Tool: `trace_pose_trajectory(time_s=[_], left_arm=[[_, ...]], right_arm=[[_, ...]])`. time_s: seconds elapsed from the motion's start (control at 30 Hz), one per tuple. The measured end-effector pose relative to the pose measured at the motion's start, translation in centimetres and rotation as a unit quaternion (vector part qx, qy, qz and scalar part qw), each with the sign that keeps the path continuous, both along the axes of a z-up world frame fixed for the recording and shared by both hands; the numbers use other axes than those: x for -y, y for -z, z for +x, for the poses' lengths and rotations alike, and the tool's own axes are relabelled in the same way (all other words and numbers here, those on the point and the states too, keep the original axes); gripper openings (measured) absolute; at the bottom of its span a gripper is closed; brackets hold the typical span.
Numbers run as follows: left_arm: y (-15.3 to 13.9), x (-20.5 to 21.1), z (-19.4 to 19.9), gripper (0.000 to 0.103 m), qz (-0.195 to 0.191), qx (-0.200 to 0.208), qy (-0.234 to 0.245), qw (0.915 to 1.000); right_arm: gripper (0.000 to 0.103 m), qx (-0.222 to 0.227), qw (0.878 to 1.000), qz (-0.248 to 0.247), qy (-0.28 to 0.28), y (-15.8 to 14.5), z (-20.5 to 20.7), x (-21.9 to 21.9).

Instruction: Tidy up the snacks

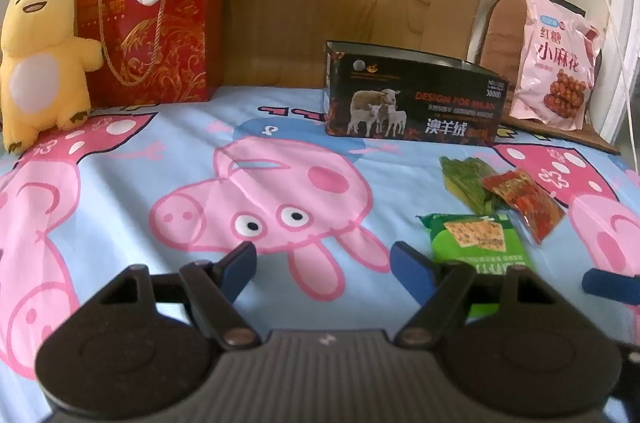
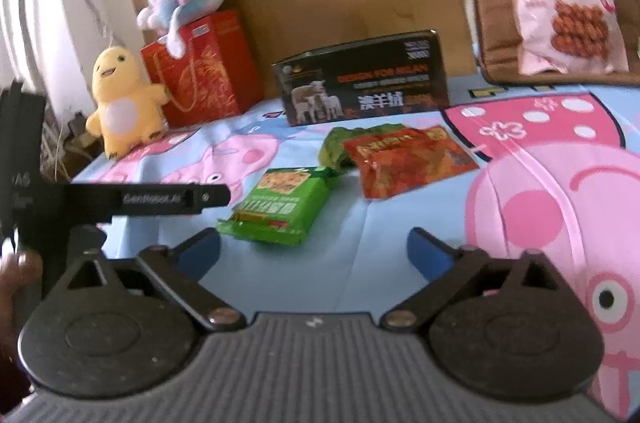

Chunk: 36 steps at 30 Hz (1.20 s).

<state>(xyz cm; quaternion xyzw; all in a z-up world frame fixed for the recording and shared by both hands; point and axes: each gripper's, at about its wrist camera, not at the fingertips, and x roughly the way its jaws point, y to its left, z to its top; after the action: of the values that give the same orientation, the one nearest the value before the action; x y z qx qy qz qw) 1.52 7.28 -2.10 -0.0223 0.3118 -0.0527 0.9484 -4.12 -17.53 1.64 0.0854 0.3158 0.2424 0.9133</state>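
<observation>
Three small snack packs lie on the bed sheet (image 1: pixel 280 127), in front of the black box (image 1: pixel 412 99). The light green pack (image 2: pixel 280 207) is the one farthest from the box. The red pack (image 2: pixel 408 159) lies between it and the box, off to the right. The dark green pack (image 2: pixel 340 143) is closest to the box, and the red pack lies partly on top of it. A big pink bag (image 1: pixel 556 63) stands up to the right of the box, leaning on a brown cushion (image 1: pixel 500 31).

The left claw (image 1: pixel 324 271) is released, with nothing between its blue pads. It hangs over the sheet, well in front of the box, and the light green pack is just beside its right pad. The right claw (image 2: pixel 314 255) is released too, spread wide and empty, with the light green pack just ahead of it.

The small packs look light, thin and crinkly, so they may slip or slide on the sheet. The light green one looks puffy, maybe with crackers that could break. I would pinch it gently across its narrow middle, or by a flat sealed end. The box is open on top, so it looks like a good place to put them.
</observation>
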Motion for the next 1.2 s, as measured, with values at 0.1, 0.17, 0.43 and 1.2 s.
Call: trace_pose_trajectory(time_s=[0.1,0.17,0.43,1.2], left_arm=[[0.01,-0.01,-0.06,0.076,-0.003,0.001,-0.001,1.0000],[0.03,0.00,-0.05,0.076,-0.002,0.001,-0.001,1.0000],[0.02,0.07,-0.10,0.076,0.002,0.002,-0.002,1.0000],[-0.02,0.14,-0.19,0.076,0.004,0.004,0.001,1.0000]], right_arm=[[0.092,-0.001,1.000,-0.010,-0.001,-0.02,-0.02,-0.27],[0.089,-0.002,1.000,-0.014,0.004,-0.04,0.01,-0.46],[0.079,0.003,1.000,-0.026,0.016,-0.08,-0.21,-0.60],[0.067,0.009,0.999,-0.036,0.009,-0.18,-0.53,-1.08]])
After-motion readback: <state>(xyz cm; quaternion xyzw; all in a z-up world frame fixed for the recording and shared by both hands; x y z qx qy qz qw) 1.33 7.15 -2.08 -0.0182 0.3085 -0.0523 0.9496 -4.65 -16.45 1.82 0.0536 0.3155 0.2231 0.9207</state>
